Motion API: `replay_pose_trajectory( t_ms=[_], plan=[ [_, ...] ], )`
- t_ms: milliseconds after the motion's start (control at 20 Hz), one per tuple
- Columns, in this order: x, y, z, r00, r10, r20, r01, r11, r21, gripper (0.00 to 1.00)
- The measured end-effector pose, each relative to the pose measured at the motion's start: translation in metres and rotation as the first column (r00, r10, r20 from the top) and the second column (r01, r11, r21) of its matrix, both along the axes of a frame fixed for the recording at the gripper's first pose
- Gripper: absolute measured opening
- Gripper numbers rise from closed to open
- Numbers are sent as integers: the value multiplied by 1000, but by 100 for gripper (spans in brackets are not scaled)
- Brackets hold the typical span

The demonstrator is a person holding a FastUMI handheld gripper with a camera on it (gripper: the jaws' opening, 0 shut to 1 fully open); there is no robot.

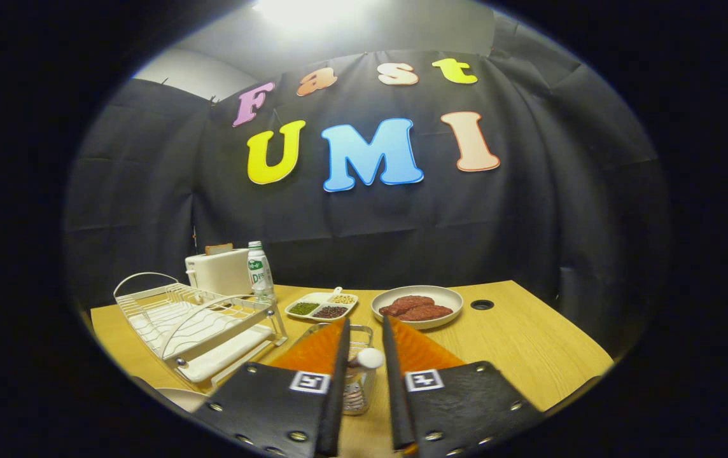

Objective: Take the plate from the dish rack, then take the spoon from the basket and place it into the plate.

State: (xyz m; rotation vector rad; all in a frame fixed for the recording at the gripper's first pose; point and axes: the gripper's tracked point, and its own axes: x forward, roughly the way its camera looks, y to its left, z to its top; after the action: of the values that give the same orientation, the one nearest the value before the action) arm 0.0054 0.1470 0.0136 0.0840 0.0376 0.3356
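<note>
Plate: I see a pale plate's rim [186, 399] low beside the left finger, in front of the rack.
Rack: my white wire dish rack [195, 324] sits left on the light wooden table [529, 343].
Basket: a small wire basket [356, 381] stands between the fingers.
Spoon: the white-handled spoon [367, 360] is upright in that basket.
Gripper: my gripper [365, 331] has its fingers apart, straddling the handle, touching nothing I can make out.
Beyond: a white bowl of reddish meat [417, 306].

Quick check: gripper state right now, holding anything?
Gripper: open, holding nothing; the spoon handle stands between its fingers in the basket, with a gap on each side.
</note>
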Motion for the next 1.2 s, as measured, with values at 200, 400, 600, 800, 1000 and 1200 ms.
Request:
replay_pose_trajectory(
  t_ms=[200,400,600,800,1000,1200],
  plan=[
    [1,5,3,1000,-4,-21,4,1000,-28,11],
    [0,4,25,1000,-26,-12,26,999,-25,11],
    [-9,-1,55,999,-48,-14,48,999,-13,11],
    [-25,-11,95,998,-70,7,70,997,-28,11],
    [-43,-21,124,995,-101,-7,101,994,-34,11],
    [-62,-27,146,993,-114,-10,113,992,-58,11]
  ],
)
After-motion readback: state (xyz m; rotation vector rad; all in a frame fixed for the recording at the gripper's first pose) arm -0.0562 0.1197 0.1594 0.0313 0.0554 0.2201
